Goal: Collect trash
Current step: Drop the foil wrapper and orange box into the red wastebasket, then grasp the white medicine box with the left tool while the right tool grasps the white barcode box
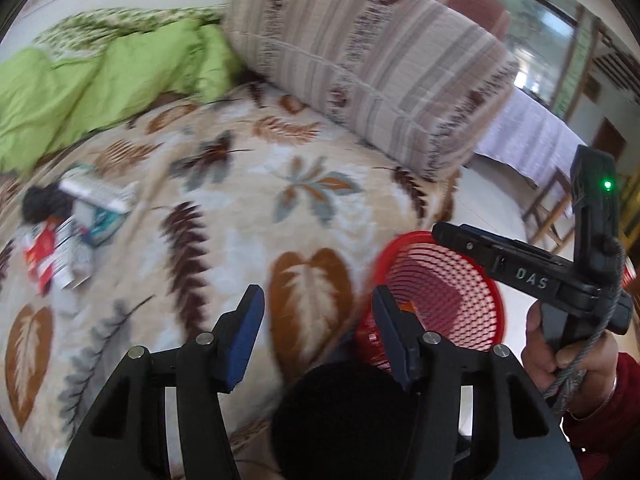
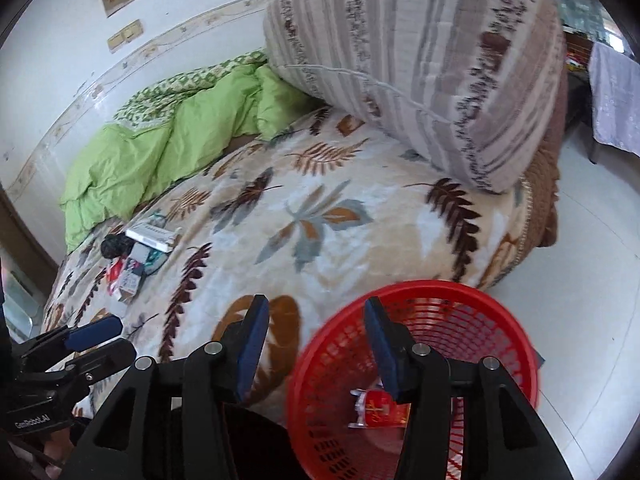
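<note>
A pile of trash [image 2: 136, 256] lies on the leaf-patterned blanket at the left: a white box [image 2: 150, 236], a black lump [image 2: 114, 246] and red and white wrappers [image 2: 120, 276]. It also shows in the left wrist view [image 1: 68, 236], blurred. A red mesh basket [image 2: 412, 384] stands by the bed's near edge with a red wrapper [image 2: 376, 408] inside. My right gripper [image 2: 314, 344] is open and empty, above the basket's left rim. My left gripper [image 1: 318, 332] is open and empty over the blanket, with the basket [image 1: 440, 300] to its right.
A big striped pillow [image 2: 432, 60] lies at the far right of the bed and a green quilt [image 2: 160, 148] at the far left. White floor [image 2: 580, 300] runs to the right of the bed. A table with a pale cloth [image 1: 528, 136] and a wooden chair stand beyond.
</note>
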